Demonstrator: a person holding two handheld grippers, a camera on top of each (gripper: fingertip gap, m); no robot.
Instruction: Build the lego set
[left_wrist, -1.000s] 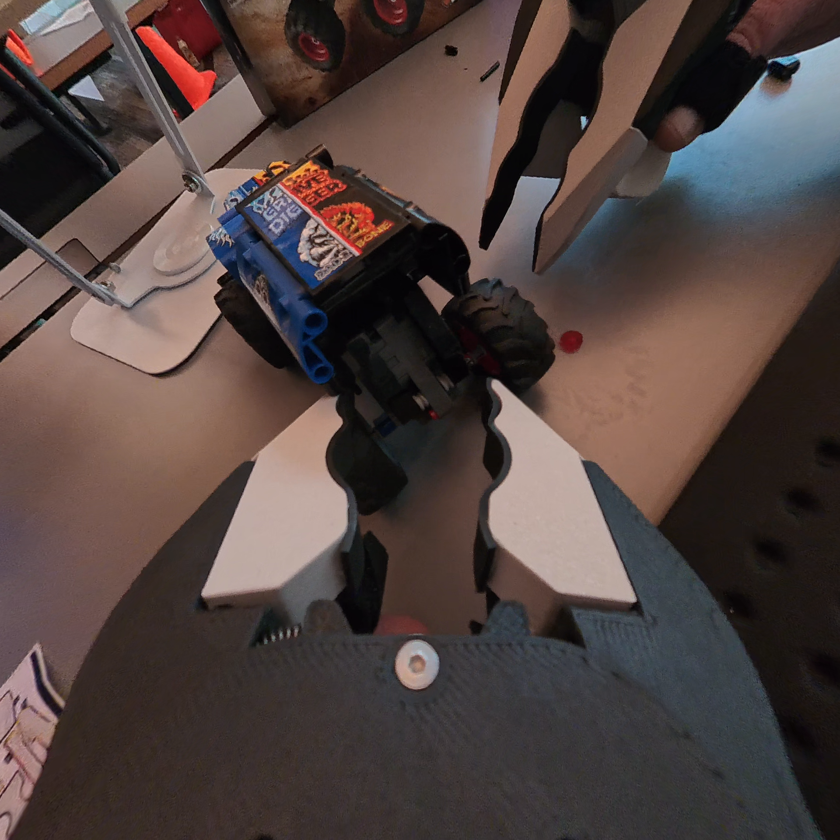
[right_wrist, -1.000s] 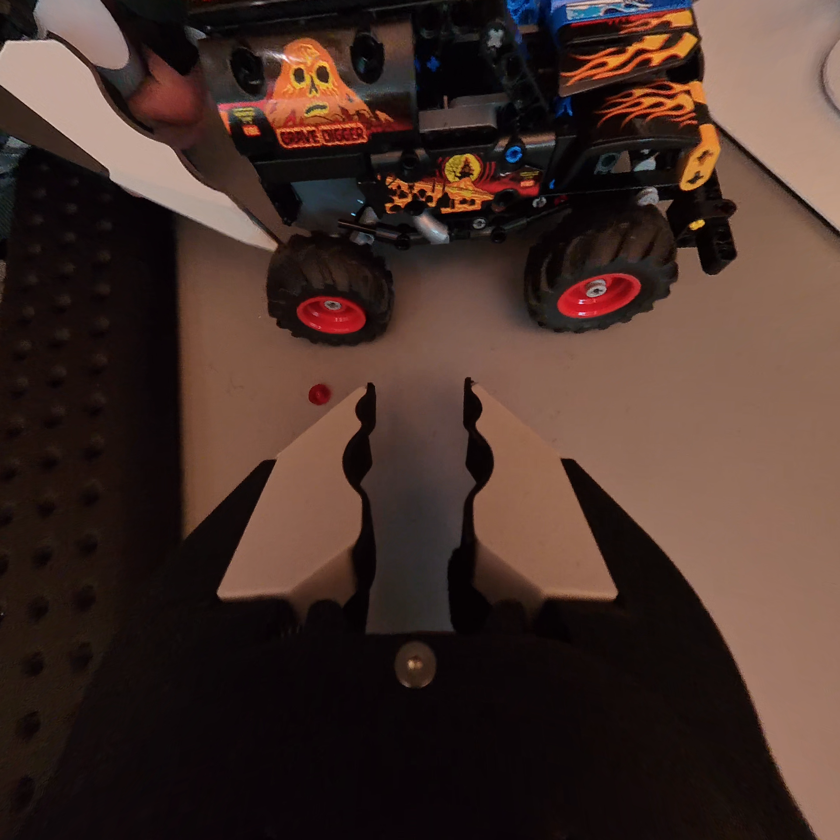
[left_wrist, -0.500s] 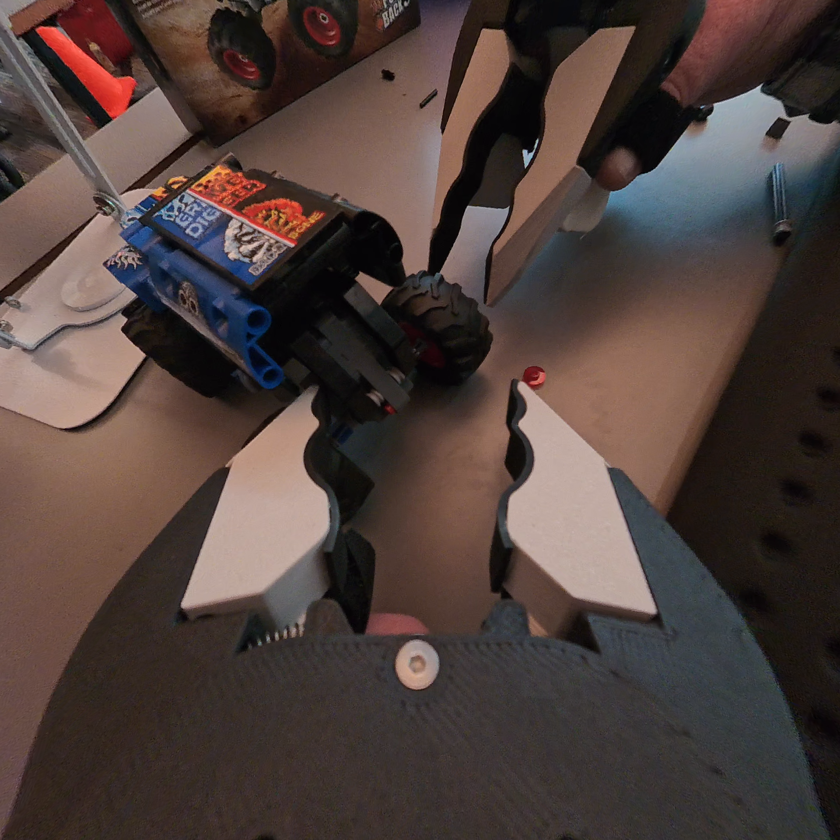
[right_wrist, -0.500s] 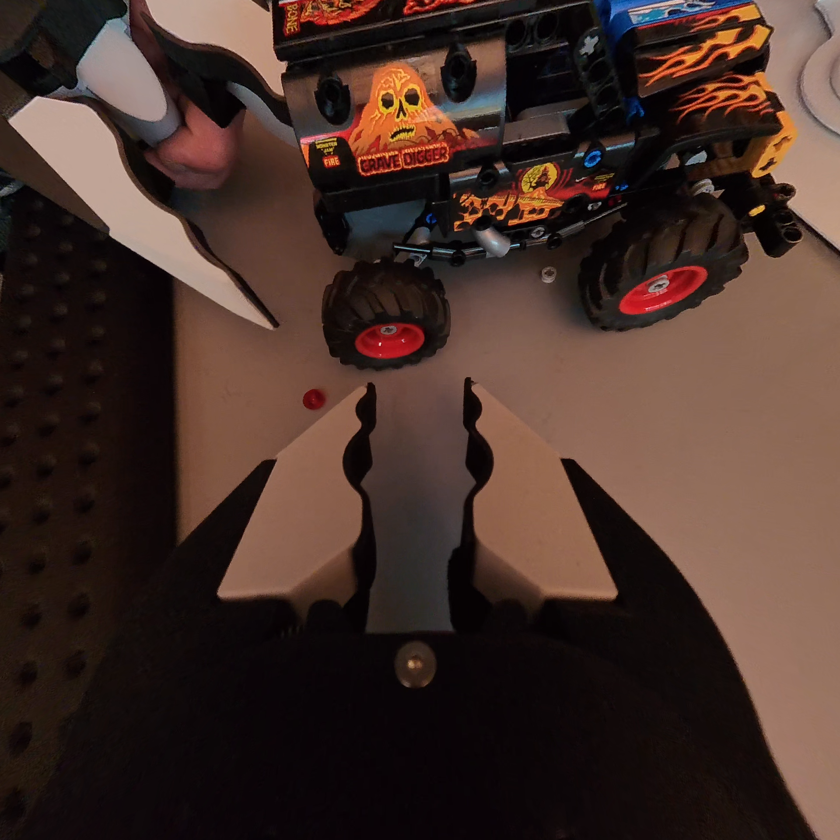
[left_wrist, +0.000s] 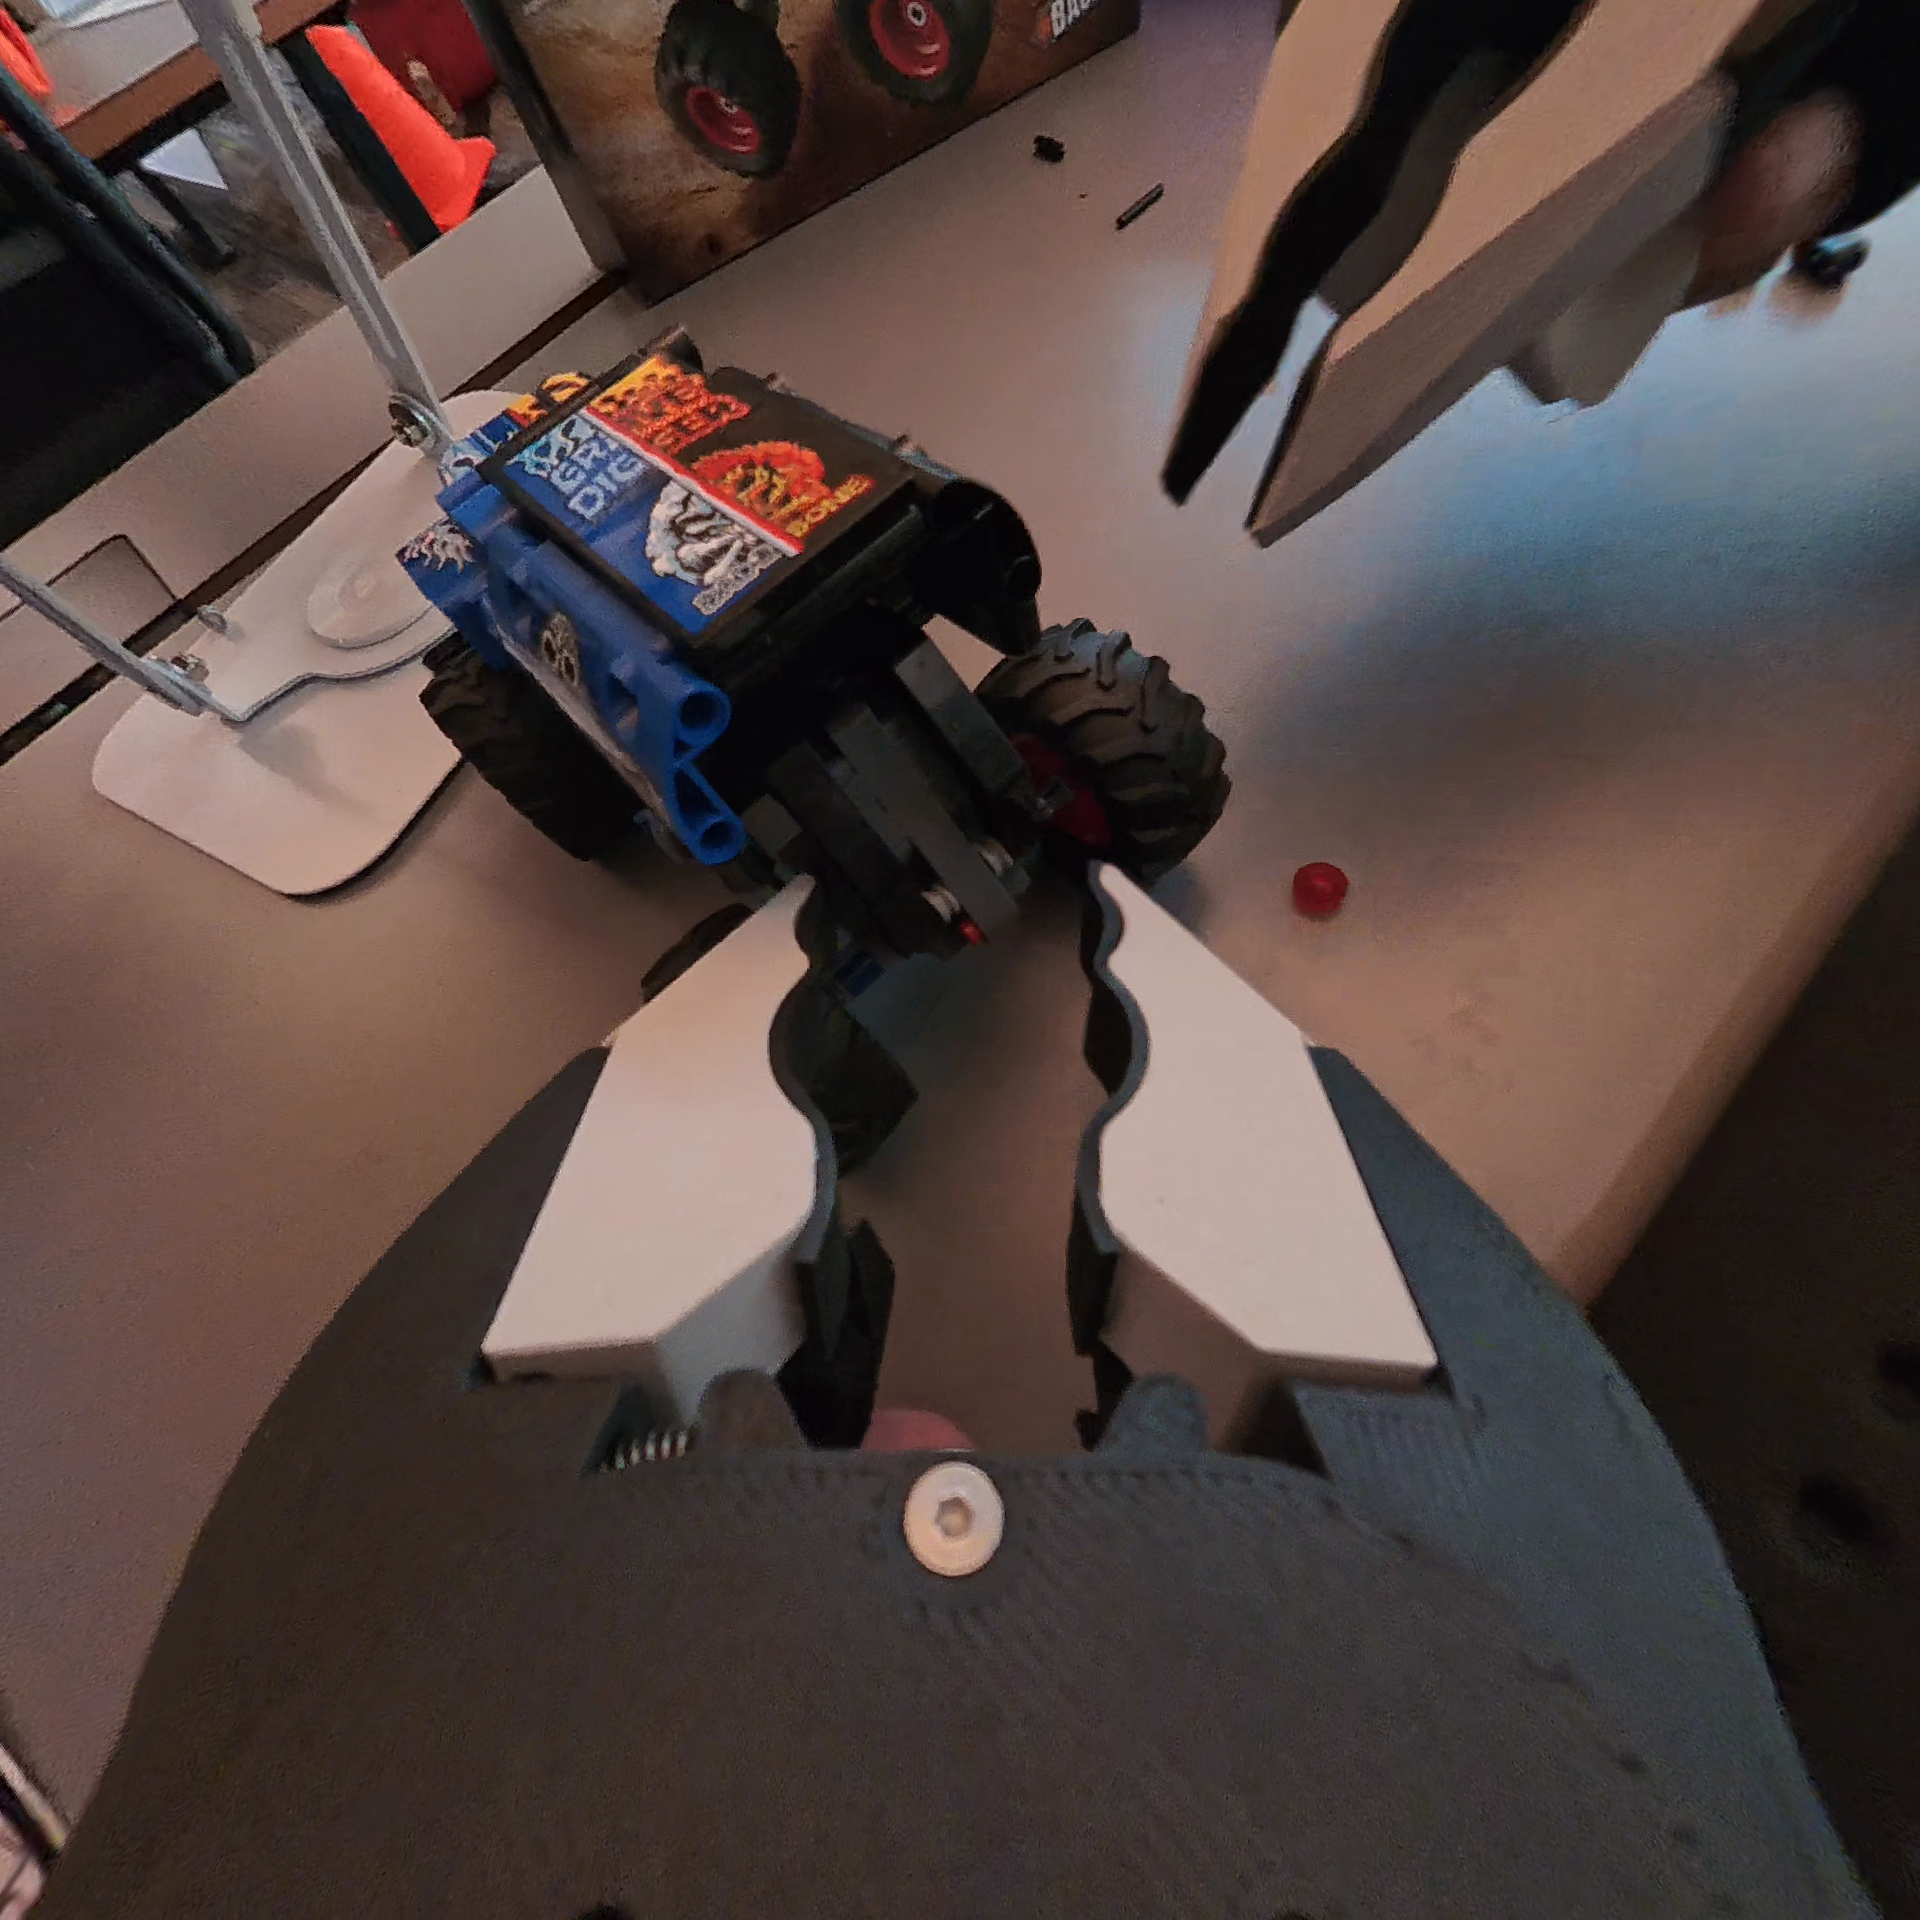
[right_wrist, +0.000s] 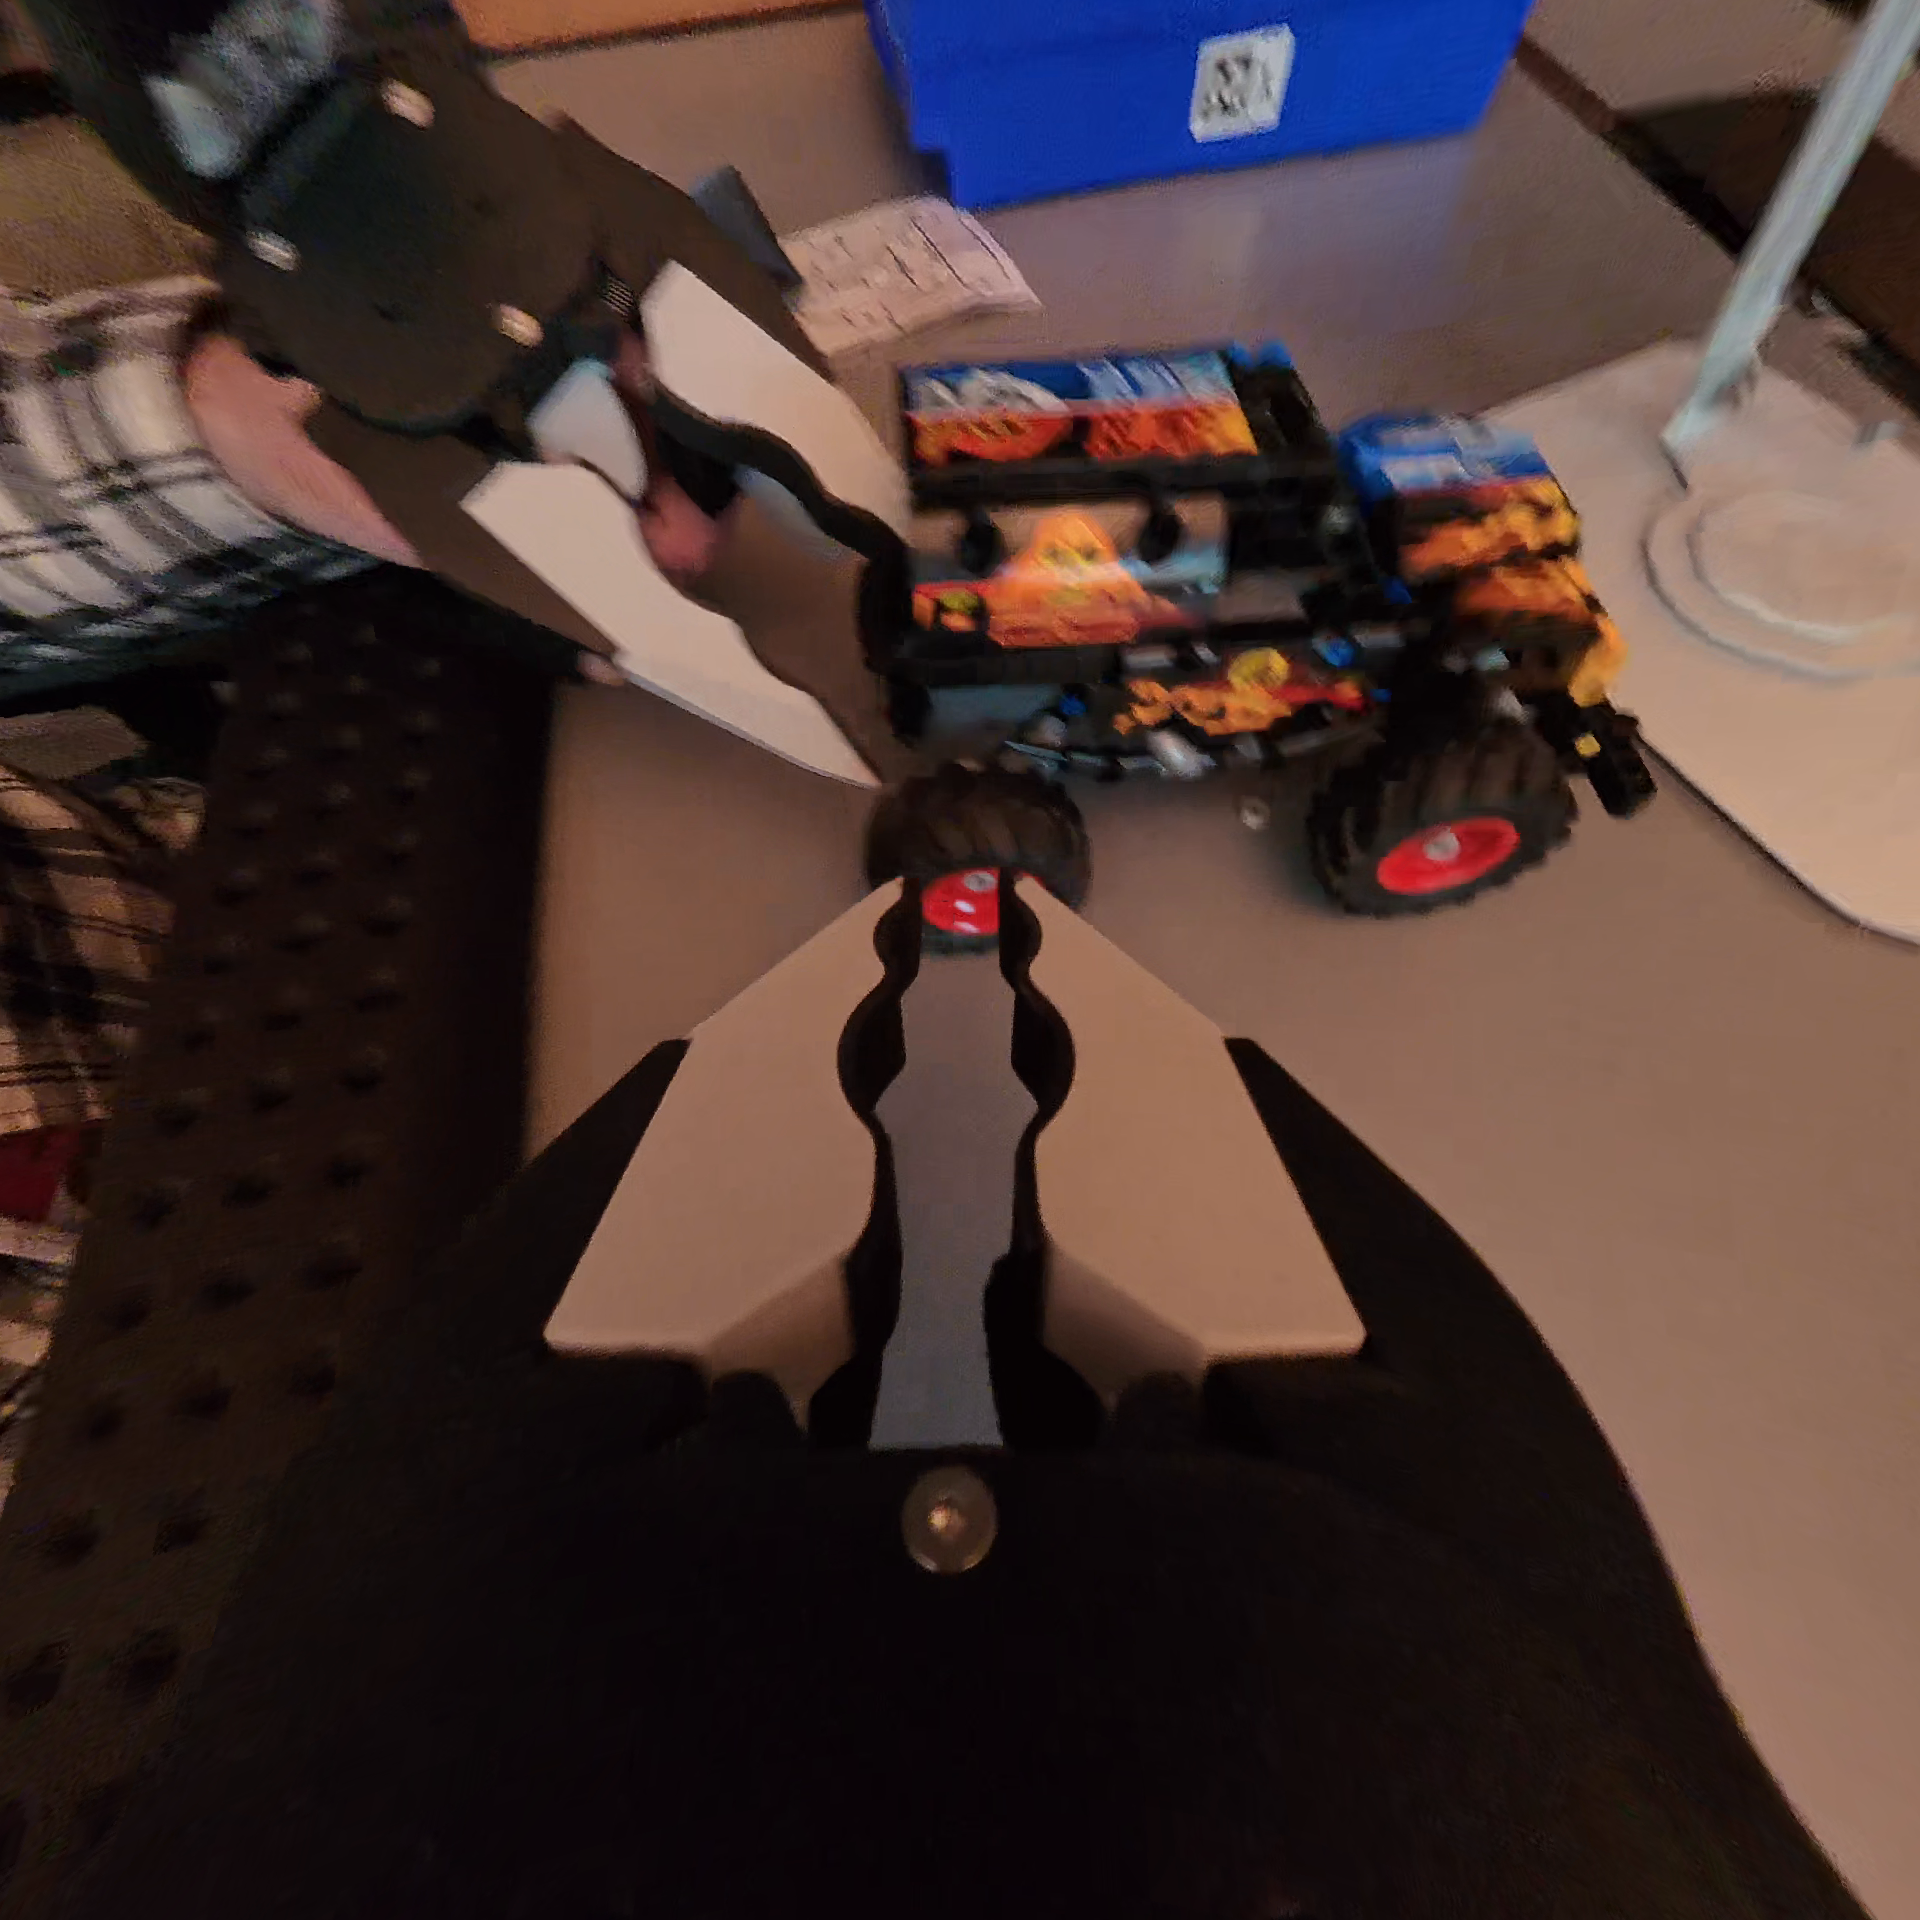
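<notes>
The lego monster truck (left_wrist: 727, 582), black and blue with flame stickers and red-hubbed tyres, stands on the tan table (left_wrist: 1507, 779). My left gripper (left_wrist: 951, 888) has its jaws apart around the truck's rear end; the left fingertip (left_wrist: 800, 904) touches it and the right one sits just beside it. The right wrist view shows the truck (right_wrist: 1195, 623) side-on, with the left gripper (right_wrist: 883, 655) at its rear. My right gripper (right_wrist: 961, 904) is empty with a narrow gap, held above the table in line with the rear wheel (right_wrist: 977, 831). It hovers up right (left_wrist: 1216, 509). A loose red stud (left_wrist: 1320, 888) lies beside the wheel.
A white stand base (left_wrist: 260, 790) sits at the truck's front. The lego box (left_wrist: 810, 104) and small black parts (left_wrist: 1138, 205) lie behind. A blue bin (right_wrist: 1195, 94) and a paper sheet (right_wrist: 904, 270) are beyond the truck. A dark studded mat (right_wrist: 312, 987) borders the table edge. Left tips to right tips: about 8 cm. Between my left fingertips and the loose red stud (left_wrist: 1320, 888) there is roughly 6 cm.
My left gripper has come back onto the truck's rear and its jaws have narrowed around it. My right gripper has lifted and tilted up, its gap has narrowed, and its view is blurred.
</notes>
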